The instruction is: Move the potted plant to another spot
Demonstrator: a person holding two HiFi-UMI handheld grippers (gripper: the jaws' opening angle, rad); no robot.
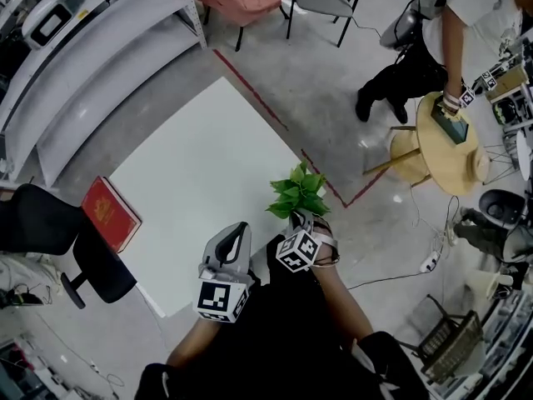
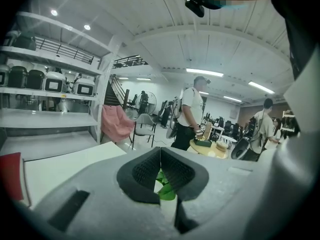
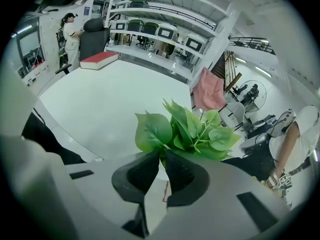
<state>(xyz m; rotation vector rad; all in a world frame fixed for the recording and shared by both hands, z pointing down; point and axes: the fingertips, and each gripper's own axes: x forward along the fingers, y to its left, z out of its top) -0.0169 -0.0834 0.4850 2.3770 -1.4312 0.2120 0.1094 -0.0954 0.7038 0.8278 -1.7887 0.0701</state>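
Right gripper (image 3: 162,160) jaws clamp the potted plant (image 3: 186,129), broad green leaves above; left gripper (image 2: 160,153) jaws together.

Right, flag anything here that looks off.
One thing: the right gripper is shut on the potted plant right at the base of its leaves, and no pot shows in any view, so the grip looks high. The left gripper is shut with nothing in it. Nothing looks spilled or damaged.
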